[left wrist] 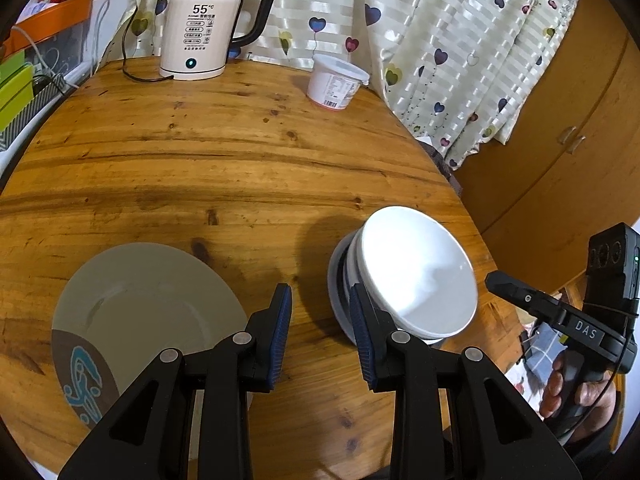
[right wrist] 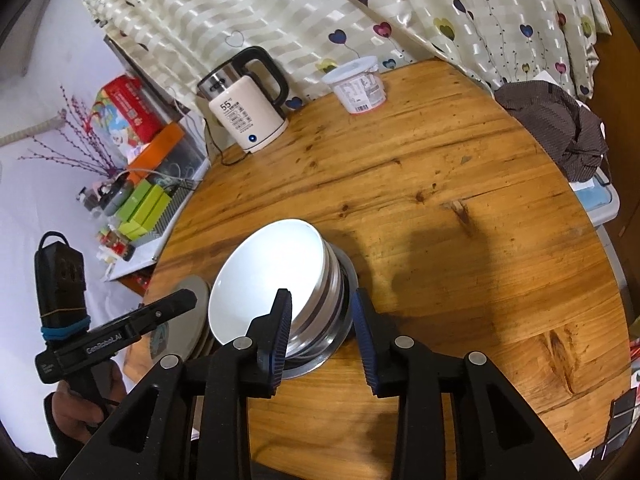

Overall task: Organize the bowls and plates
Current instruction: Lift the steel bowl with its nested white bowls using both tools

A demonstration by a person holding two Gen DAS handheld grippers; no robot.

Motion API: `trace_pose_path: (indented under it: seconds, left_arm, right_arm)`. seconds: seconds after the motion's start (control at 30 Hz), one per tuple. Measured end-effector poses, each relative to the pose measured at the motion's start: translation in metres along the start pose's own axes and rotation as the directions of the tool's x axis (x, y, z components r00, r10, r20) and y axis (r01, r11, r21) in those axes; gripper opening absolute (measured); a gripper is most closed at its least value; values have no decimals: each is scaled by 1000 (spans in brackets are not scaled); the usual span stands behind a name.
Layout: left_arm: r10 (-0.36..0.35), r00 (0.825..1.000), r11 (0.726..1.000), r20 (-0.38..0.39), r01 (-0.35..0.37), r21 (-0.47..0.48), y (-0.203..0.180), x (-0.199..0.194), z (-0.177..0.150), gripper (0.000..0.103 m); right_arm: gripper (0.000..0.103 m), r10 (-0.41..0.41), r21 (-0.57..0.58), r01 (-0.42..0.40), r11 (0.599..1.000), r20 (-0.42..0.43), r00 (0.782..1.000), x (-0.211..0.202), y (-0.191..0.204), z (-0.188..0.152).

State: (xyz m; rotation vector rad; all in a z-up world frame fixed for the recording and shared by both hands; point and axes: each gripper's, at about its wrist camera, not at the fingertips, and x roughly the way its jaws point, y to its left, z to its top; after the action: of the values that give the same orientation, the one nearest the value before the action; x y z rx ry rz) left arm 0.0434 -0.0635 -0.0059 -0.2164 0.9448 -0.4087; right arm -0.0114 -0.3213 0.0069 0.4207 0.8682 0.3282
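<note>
A grey plate (left wrist: 148, 304) with a brown and teal patterned rim lies on the round wooden table (left wrist: 240, 152), to the left of my left gripper (left wrist: 322, 332). That gripper is open with only bare table between its fingers. To its right stands a stack of bowls (left wrist: 344, 280); a white bowl (left wrist: 416, 272) leans tilted on top. In the right wrist view my right gripper (right wrist: 322, 328) is open, with the striped and steel sides of the stack (right wrist: 328, 300) showing between its fingers and the white bowl (right wrist: 264, 276) by the left one. The pads press on nothing.
A cream electric kettle (left wrist: 198, 28) with its cord and a white plastic tub (left wrist: 338, 84) stand at the table's far edge before a heart-print curtain. A brown cloth (right wrist: 560, 128) lies off the right edge. Boxes crowd a shelf (right wrist: 148, 200) on the left.
</note>
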Motion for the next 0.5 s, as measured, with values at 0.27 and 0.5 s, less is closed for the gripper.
trace_pose_path:
  seconds: [0.27, 0.5]
  left_arm:
    - [6, 1000, 1000, -11, -6, -3, 2, 3, -3, 31]
    - [5, 1000, 1000, -26, -5, -12, 2, 7, -6, 31]
  right_arm:
    - [34, -6, 27, 6, 1000, -24, 1000, 3, -8, -1]
    - [34, 15, 68, -11, 998, -62, 998, 7, -16, -3]
